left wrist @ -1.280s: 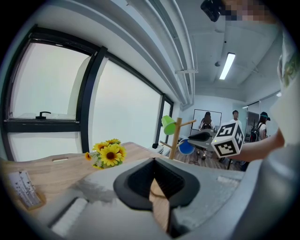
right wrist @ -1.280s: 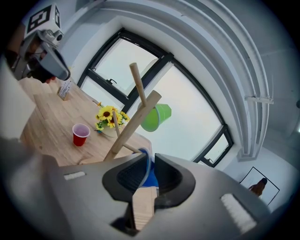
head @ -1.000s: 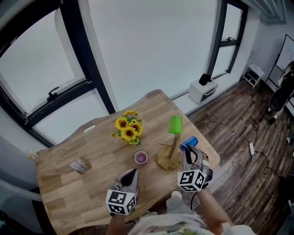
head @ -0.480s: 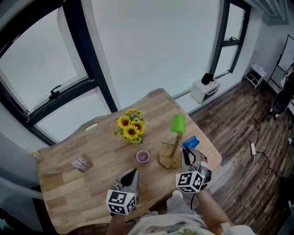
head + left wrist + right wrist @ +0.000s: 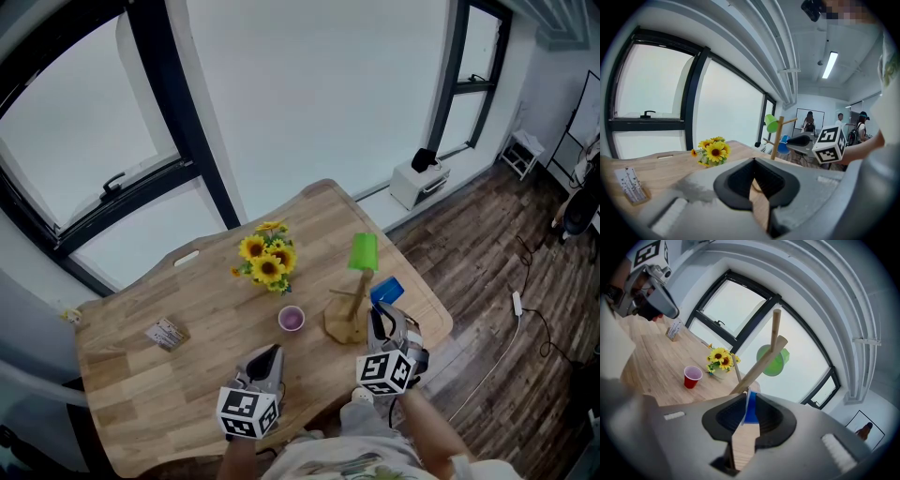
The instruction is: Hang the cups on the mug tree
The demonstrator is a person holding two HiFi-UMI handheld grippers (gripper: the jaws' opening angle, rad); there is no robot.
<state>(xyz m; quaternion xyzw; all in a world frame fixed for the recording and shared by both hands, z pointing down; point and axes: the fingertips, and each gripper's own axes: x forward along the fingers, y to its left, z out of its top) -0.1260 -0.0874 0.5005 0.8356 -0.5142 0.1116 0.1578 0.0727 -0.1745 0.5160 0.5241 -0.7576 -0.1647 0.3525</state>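
1. The right tool is clenched on the blue cup, gripping its wall, just beside the mug tree on the counter.
2. The step looks like hanging – line the cup's mouth up with a free peg, clear of the green cup already hung.
3. Seat it fully before letting go – the tree may tip.
4. The left tool is closed on nothing; a red cup waits.

On wooden table, wooden mug tree stood near right end, w/ green plastic cup on top peg & blue plastic cup just right. Left of tree sat small red cup, w/ yellow sunflower bunch behind it.
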